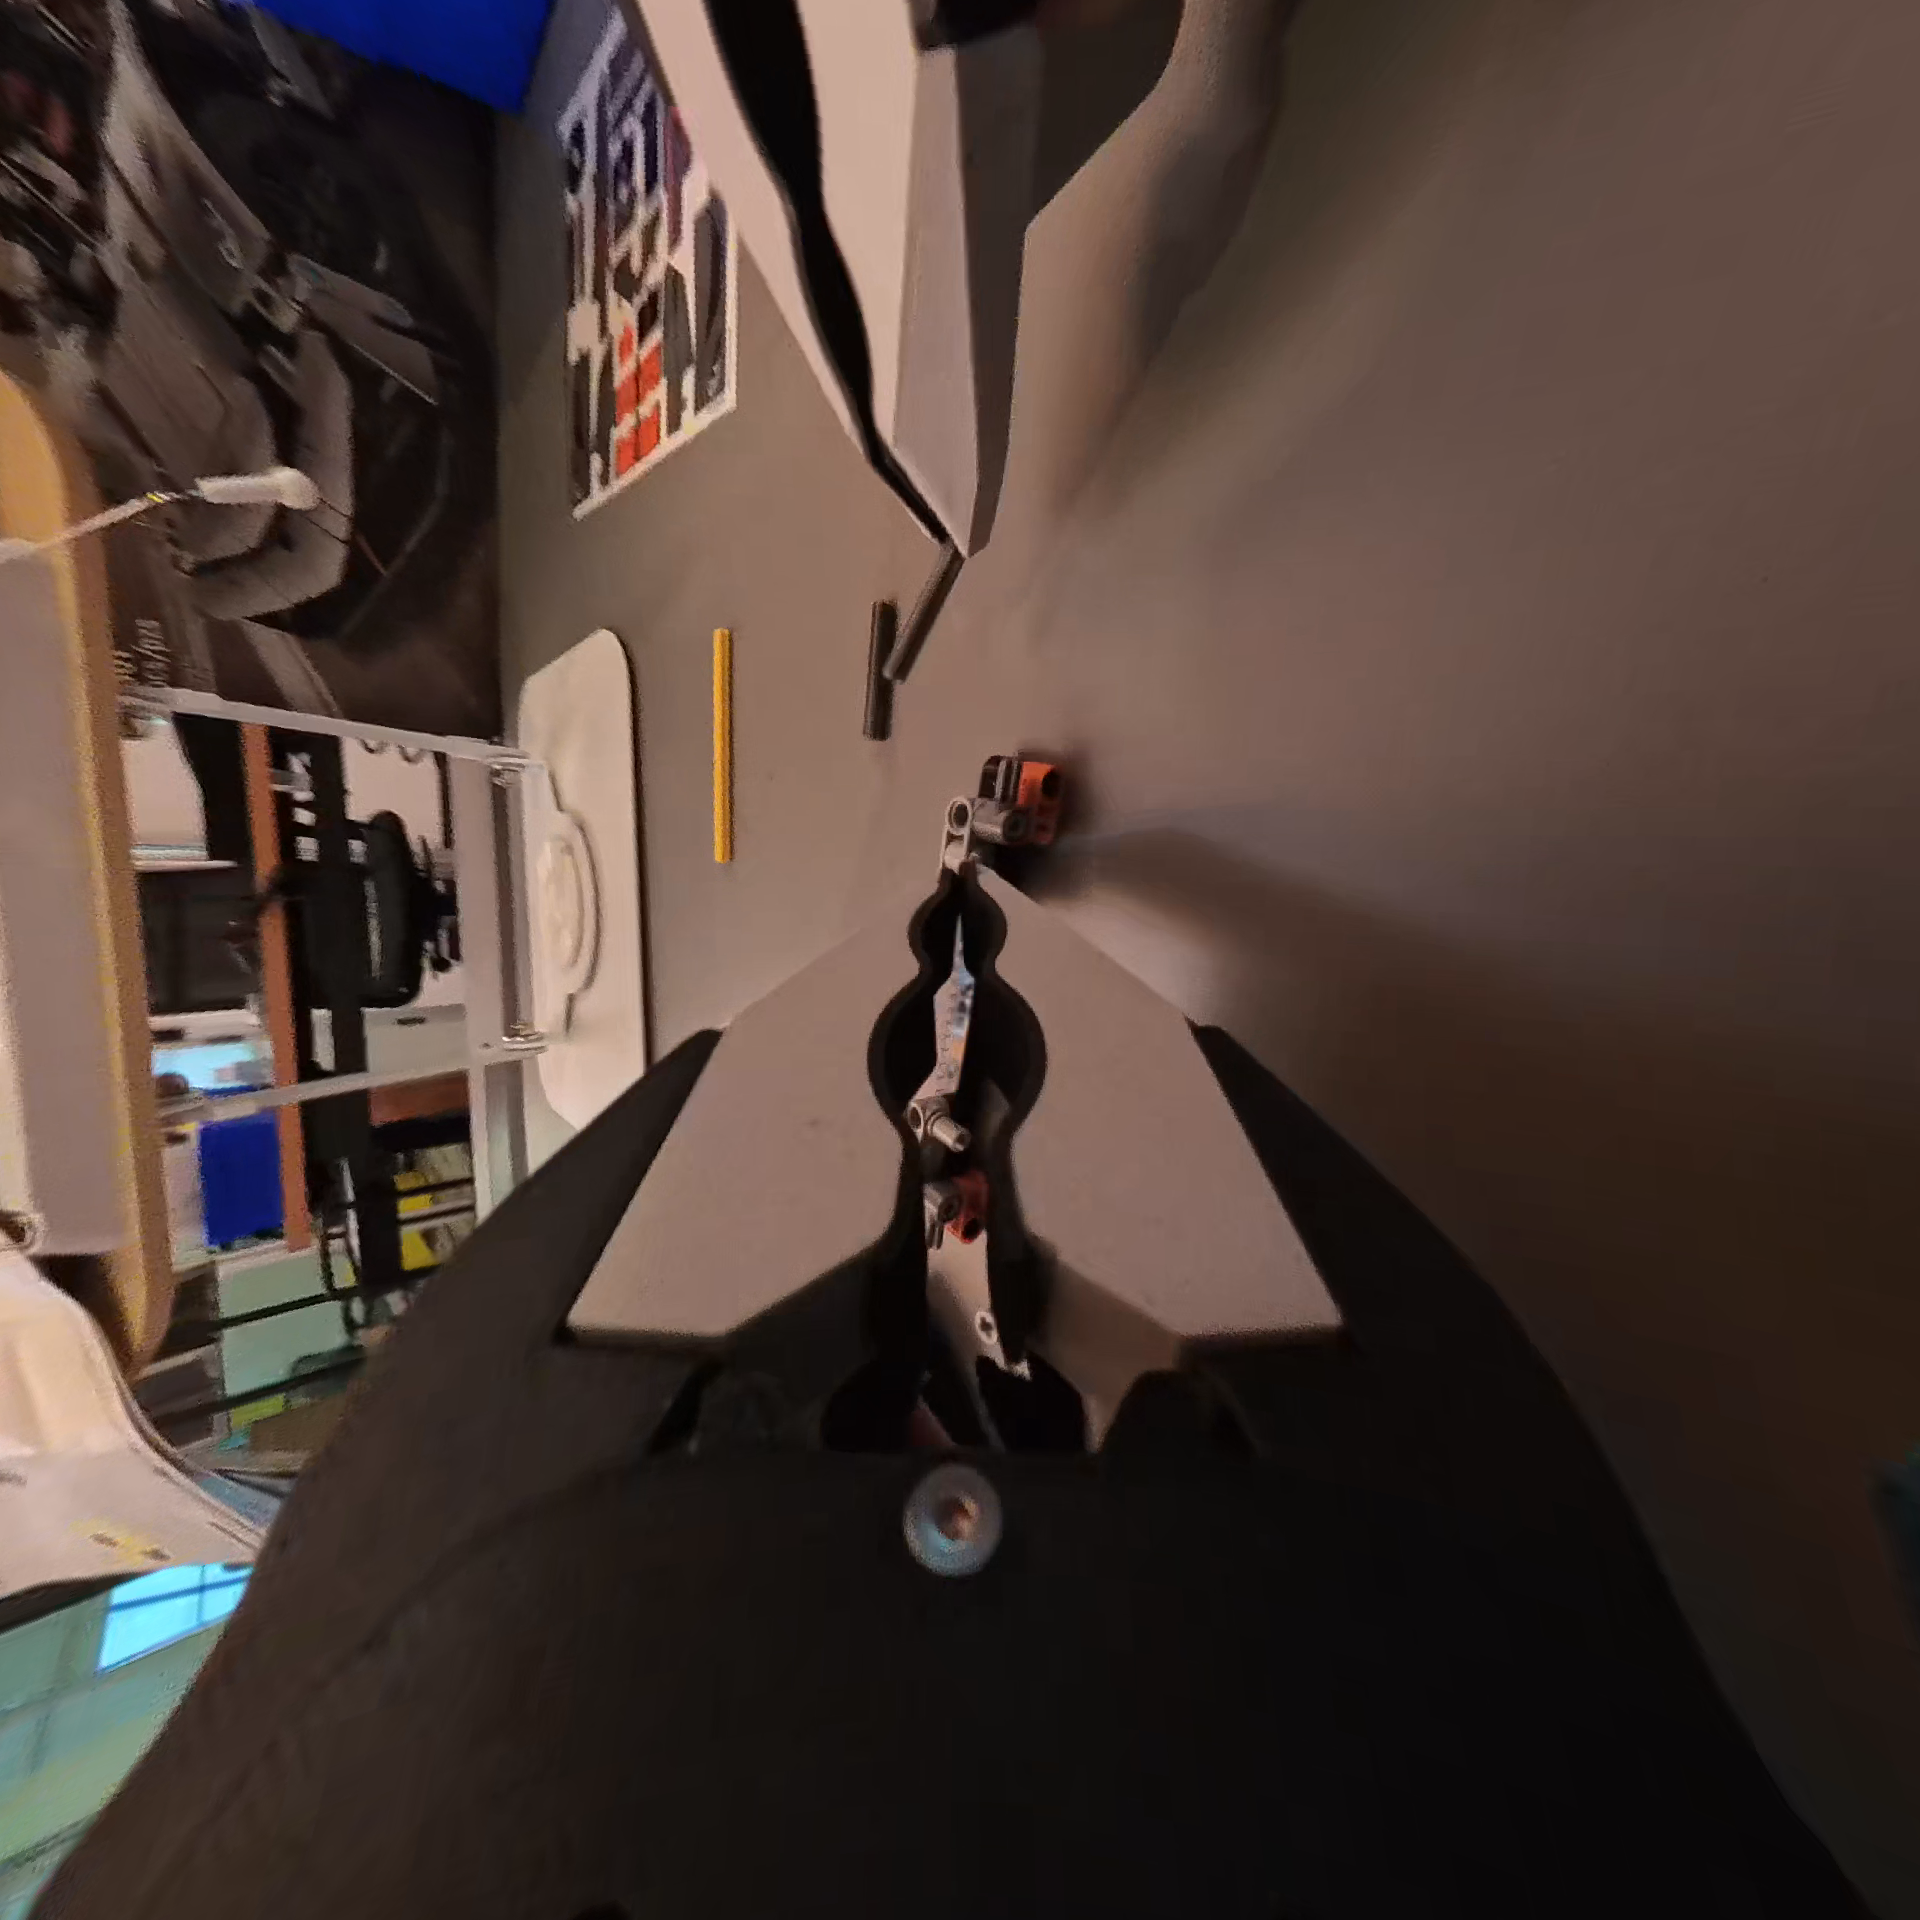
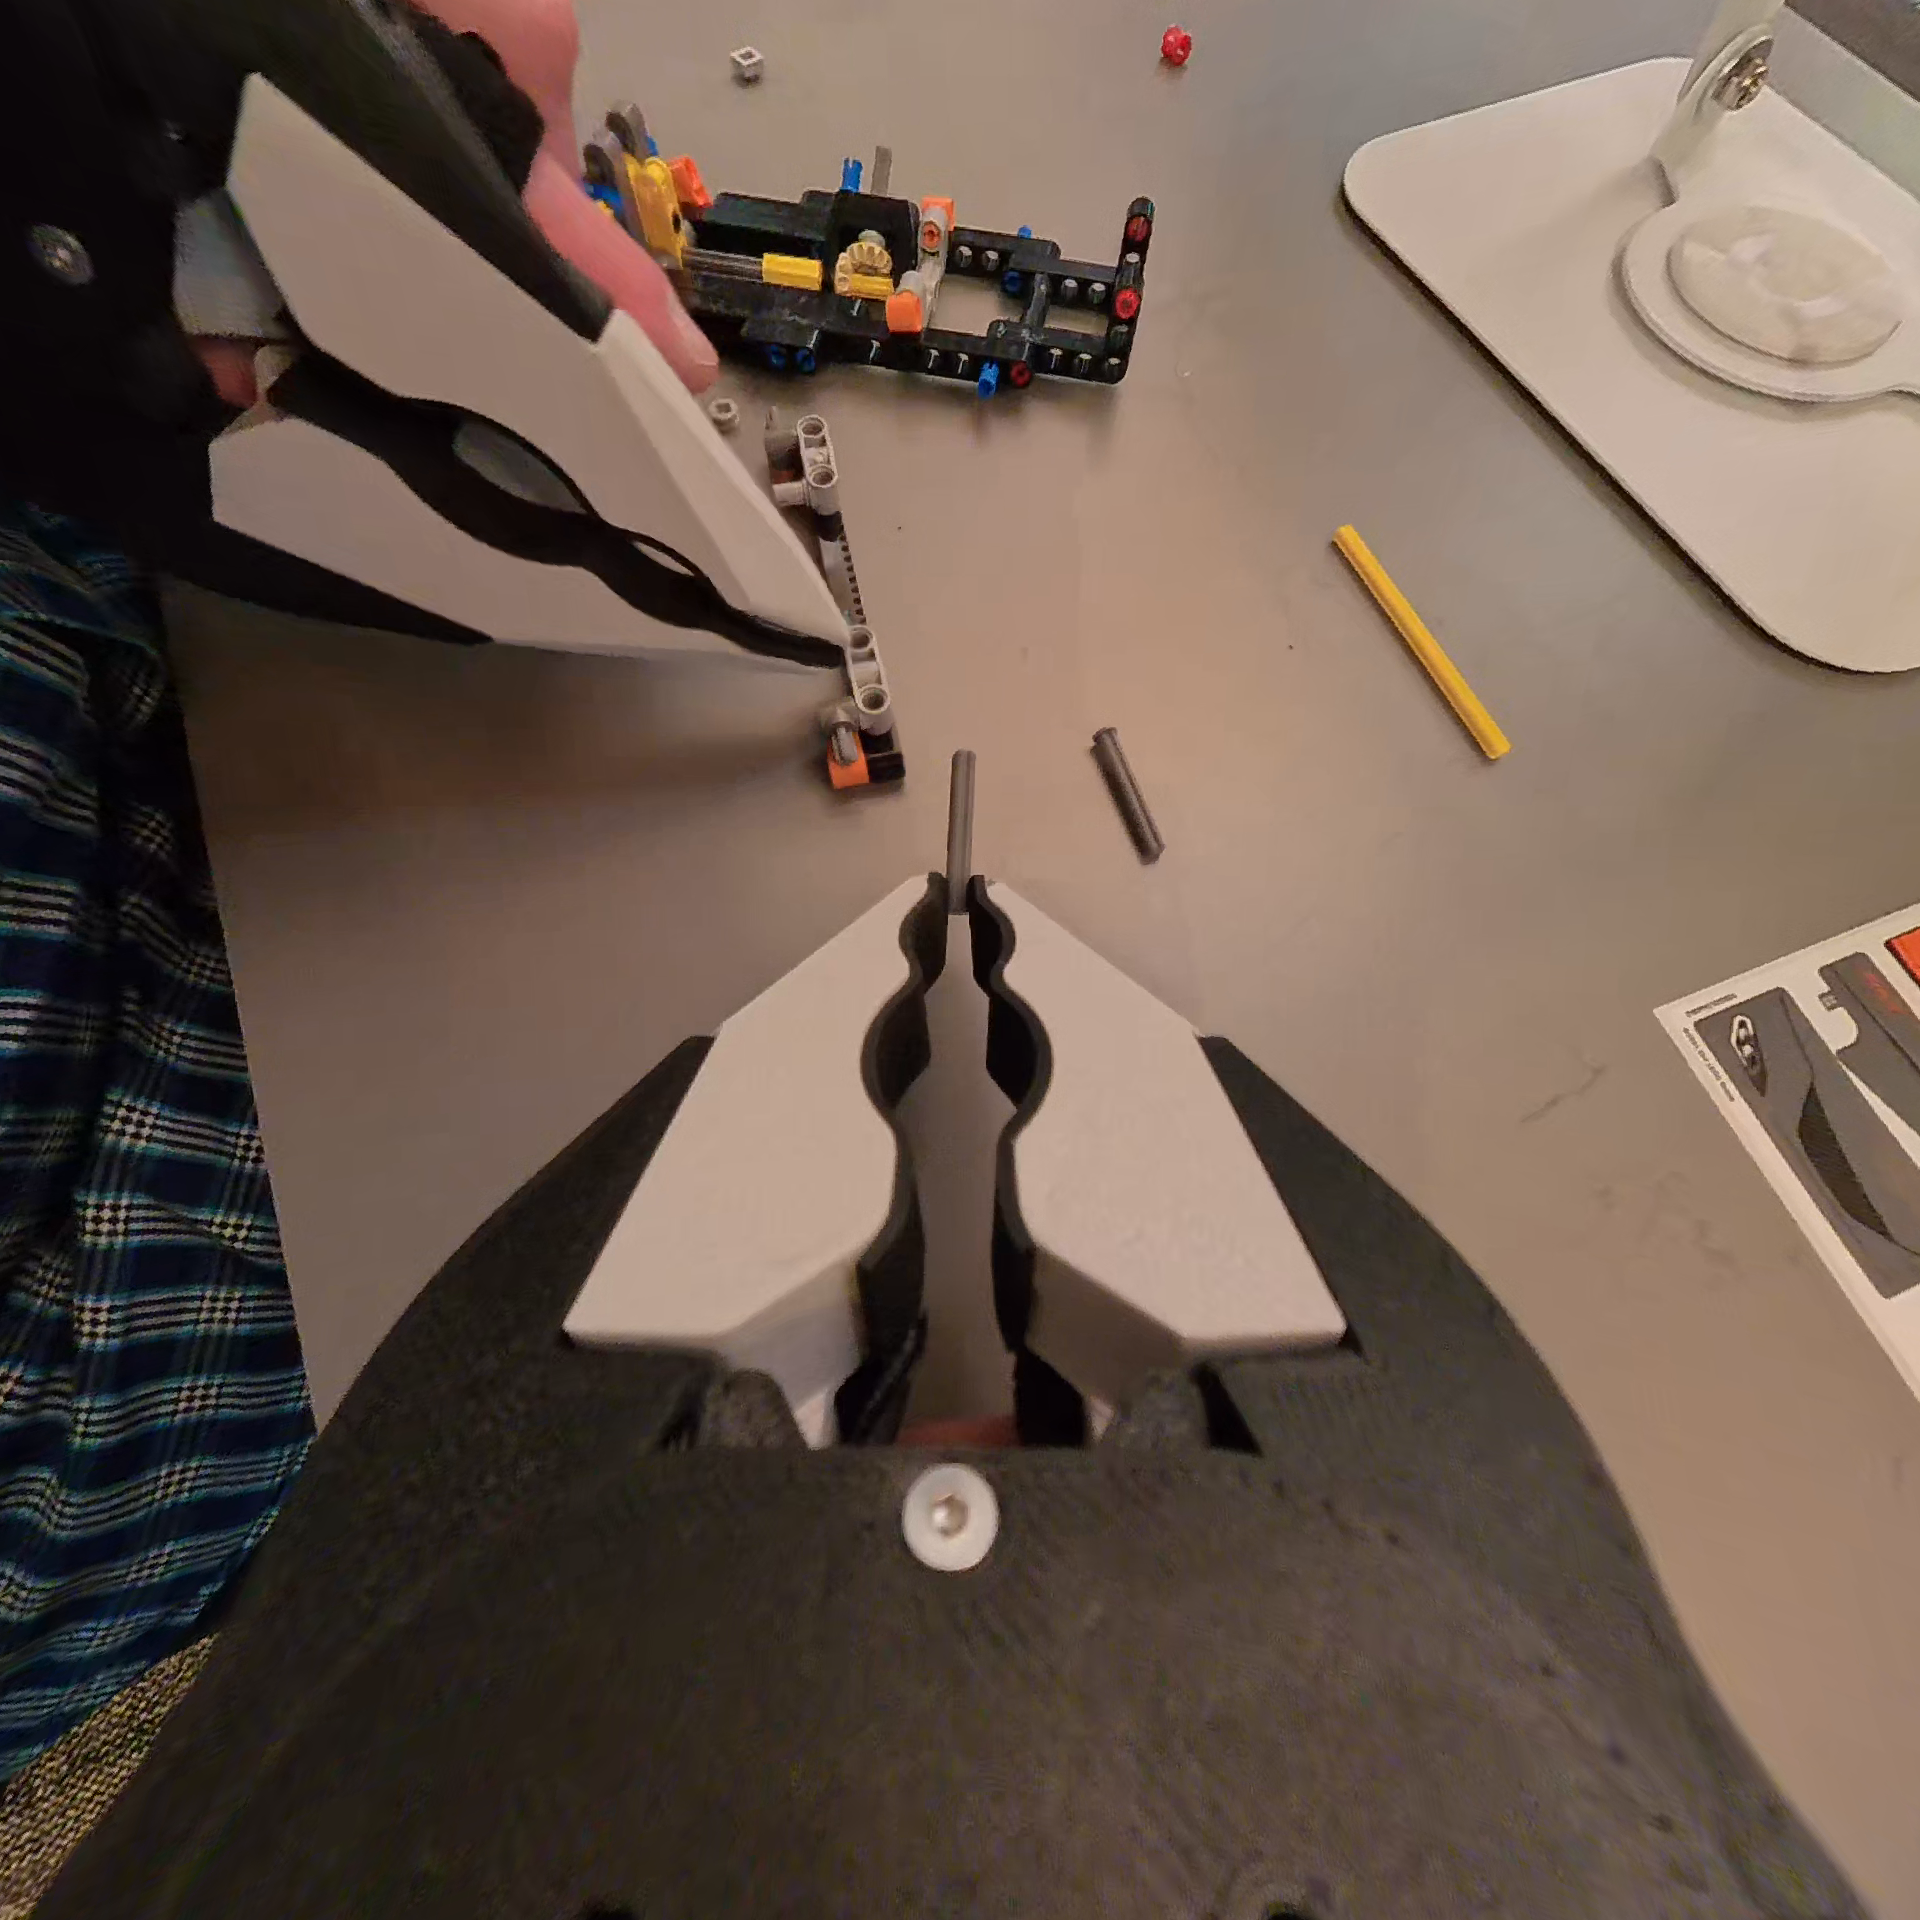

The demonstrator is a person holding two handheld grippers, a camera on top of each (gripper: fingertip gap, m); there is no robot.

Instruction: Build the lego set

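Observation:
My left gripper is shut on a slim grey lego sub-assembly with an orange and black connector at its far end. In the right wrist view the left gripper pinches this sub-assembly near its middle, and the orange end rests on the table. My right gripper is shut on a dark grey axle that points forward, its tip just short of and to the right of the orange end. The right gripper's fingers and its axle also show in the left wrist view.
A black lego chassis with yellow, orange and blue parts lies farther back. A loose dark grey axle, a yellow axle, small loose pieces, a white stand base and a sticker sheet lie on the grey table. Some 6 cm of space lies between my two pairs of fingers.

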